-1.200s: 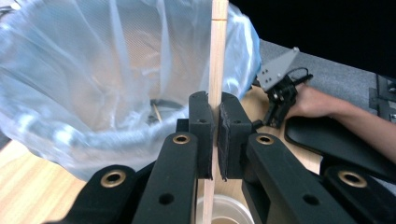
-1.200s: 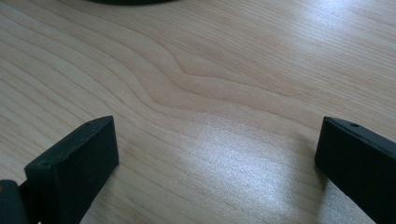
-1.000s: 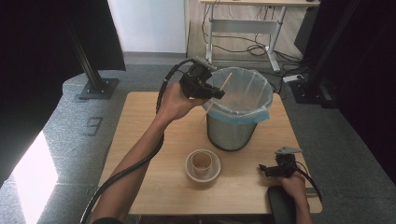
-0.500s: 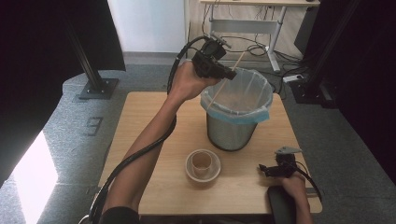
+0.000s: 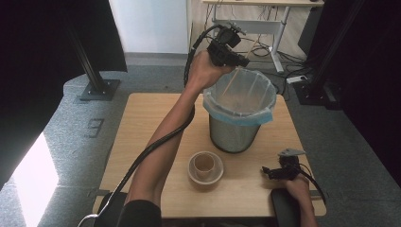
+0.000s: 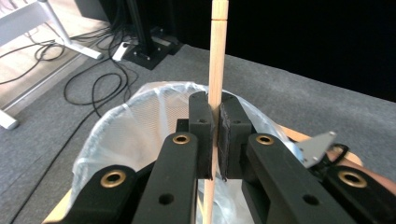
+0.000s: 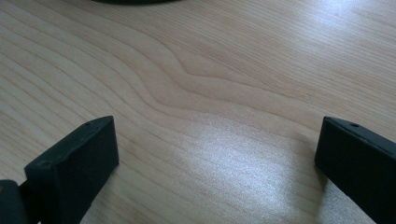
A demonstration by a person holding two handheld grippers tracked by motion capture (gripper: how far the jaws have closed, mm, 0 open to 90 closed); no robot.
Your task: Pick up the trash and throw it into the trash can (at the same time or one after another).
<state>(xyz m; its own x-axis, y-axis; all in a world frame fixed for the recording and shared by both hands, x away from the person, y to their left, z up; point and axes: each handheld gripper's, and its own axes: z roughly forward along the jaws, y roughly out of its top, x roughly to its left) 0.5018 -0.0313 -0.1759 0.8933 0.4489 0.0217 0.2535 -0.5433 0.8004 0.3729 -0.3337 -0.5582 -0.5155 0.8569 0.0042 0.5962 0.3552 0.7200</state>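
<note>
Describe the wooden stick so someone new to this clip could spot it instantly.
Find the metal bin with the clear liner at the far side of the table. Above its rim, the left hand-held gripper is shut on a thin, pale stick, the scene's only long slender thing, unlike the squat cup in the bowl.

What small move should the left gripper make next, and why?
Probably open and drop the stick. The left gripper is shut on it, holding it upright above the lined bin, and in its own view the stick's lower end points into the bag's mouth. The right gripper rests open over the table, so nothing suggests a handover.
</note>
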